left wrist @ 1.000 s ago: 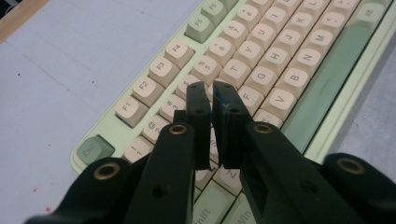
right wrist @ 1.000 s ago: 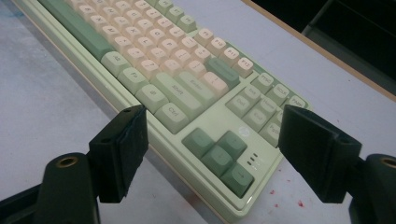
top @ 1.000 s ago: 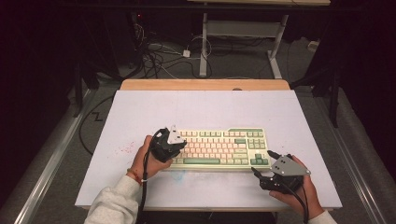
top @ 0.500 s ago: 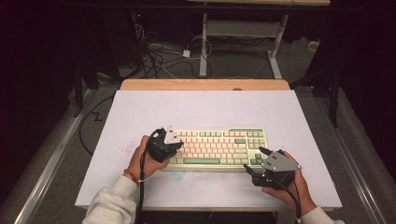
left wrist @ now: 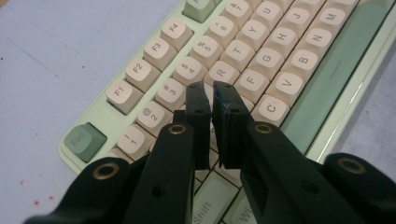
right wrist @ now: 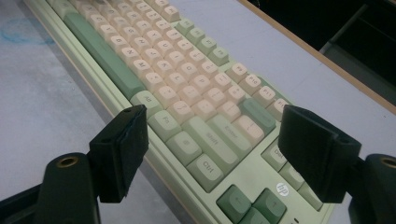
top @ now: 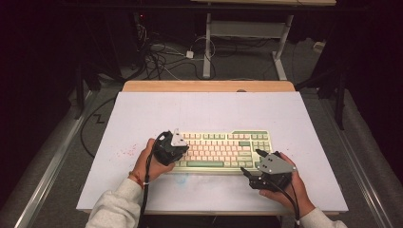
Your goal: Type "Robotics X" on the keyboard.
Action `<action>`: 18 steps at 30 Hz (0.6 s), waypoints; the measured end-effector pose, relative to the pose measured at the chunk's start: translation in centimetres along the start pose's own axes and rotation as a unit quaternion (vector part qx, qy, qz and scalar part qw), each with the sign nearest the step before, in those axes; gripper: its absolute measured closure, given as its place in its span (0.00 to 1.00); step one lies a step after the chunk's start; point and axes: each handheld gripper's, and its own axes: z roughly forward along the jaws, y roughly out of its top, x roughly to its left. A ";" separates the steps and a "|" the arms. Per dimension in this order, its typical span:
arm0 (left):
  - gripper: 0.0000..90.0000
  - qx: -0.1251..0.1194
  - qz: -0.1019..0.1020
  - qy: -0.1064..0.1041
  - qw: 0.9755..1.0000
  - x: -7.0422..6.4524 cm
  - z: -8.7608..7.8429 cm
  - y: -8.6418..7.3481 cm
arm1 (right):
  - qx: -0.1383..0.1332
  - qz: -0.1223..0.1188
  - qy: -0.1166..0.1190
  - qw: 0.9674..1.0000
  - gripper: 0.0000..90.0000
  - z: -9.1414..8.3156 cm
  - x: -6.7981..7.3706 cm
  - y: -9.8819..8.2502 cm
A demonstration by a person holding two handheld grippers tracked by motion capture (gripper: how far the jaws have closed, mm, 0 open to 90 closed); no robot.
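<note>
Left tongs, pressed together, hover over the keyboard; right tongs, spread, flank its corner. Risk: an off-centre descent strikes neighbouring keys.

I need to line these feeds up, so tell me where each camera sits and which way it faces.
High view: above the person's side, looking forward and down on the table; both forearms, left gripper and right gripper show.
Left gripper view: rides the left gripper, jaws nearly shut over the letter keys.
Right gripper view: rides the right gripper, jaws wide, facing the keyboard's Ctrl corner.
All three views share the keyboard.
</note>
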 end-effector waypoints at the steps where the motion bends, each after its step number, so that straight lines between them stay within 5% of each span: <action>1: 0.92 0.001 -0.001 -0.002 1.000 0.0 0.1 0.0 | 0.000 0.000 0.000 1.000 0.27 0.0 0.0 0.0; 18: 0.91 0.010 0.000 -0.003 1.000 -0.1 0.6 -0.1 | 0.004 0.000 0.000 1.000 0.27 -0.1 0.0 -0.3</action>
